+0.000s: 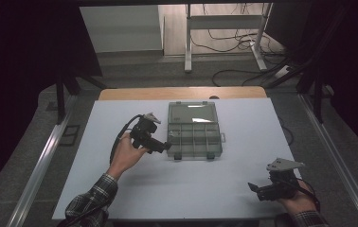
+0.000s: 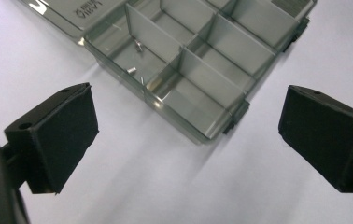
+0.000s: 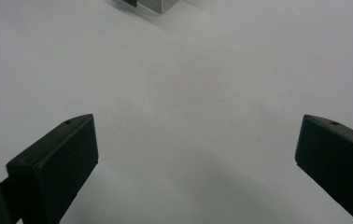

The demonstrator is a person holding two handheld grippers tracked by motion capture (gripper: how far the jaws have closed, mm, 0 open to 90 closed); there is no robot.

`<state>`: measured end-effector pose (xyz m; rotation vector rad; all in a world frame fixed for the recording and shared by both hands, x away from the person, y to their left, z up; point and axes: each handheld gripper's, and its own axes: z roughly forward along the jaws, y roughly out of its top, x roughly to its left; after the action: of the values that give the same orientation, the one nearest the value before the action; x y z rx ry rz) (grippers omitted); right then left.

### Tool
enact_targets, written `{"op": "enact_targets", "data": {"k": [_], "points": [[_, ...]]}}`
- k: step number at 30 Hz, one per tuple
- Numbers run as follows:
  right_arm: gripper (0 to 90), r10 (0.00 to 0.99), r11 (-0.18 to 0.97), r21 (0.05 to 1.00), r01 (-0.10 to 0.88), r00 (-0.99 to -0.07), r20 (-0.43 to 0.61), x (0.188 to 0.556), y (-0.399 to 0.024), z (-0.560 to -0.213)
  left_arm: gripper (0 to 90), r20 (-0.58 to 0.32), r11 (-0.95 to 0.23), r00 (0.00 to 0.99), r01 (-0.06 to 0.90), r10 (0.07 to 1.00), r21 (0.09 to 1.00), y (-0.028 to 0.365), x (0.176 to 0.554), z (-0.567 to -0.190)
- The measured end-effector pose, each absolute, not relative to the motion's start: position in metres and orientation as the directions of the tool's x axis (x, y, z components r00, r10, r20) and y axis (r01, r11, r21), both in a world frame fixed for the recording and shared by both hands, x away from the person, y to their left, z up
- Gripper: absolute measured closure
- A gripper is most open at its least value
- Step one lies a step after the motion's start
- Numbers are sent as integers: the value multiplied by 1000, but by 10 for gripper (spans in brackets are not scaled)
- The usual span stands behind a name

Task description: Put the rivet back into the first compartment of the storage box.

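From the high view, the left gripper [image 1: 166, 146] hangs just at the near left corner of the compartment box [image 1: 194, 138], which sits mid-worktop [image 1: 120, 189] with its clear lid [image 1: 191, 113] thrown open away from the person. The right gripper [image 1: 255, 188] sits well apart at the near right edge of the worktop, held low in the hand.

Over to the left gripper view: the fingers [image 2: 62, 135] are spread wide, nothing between them, only bare worktop. The compartment box [image 2: 198, 60] lies just ahead, and a few small metal parts [image 2: 135, 70] rest in one corner cell.

Right gripper view now: fingers [image 3: 58, 163] wide apart too, holding nothing, with white worktop [image 3: 188, 116] below and a corner of the box [image 3: 158, 4] at the top edge.
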<state>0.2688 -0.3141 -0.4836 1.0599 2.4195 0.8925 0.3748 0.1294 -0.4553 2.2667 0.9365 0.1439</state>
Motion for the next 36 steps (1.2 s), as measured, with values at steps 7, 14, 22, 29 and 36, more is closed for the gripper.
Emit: {"op": "enact_targets", "data": {"k": [7, 14, 22, 29, 36], "points": [[0, 751, 520, 670, 530, -657, -64, 269, -314, -484, 37, -146, -512, 745, 573, 651, 640, 137, 361, -461], [0, 748, 521, 671, 527, -660, -63, 269, -314, -483, 33, -125, -511, 751, 551, 648, 660, 141, 351, -462], [0, 744, 525, 671, 524, -665, -64, 269, -313, -483, 15, -127, -486, 744, 544, 656, 684, 152, 336, -463], [0, 744, 523, 673, 522, -666, -62, 269, -313, -483, 12, -127, -478, 742, 542, 658, 691, 161, 325, -463], [0, 744, 522, 675, 521, -665, -62, 269, -313, -483, 7, -121, -481, 739, 543, 662, 688, 170, 313, -465]]}}
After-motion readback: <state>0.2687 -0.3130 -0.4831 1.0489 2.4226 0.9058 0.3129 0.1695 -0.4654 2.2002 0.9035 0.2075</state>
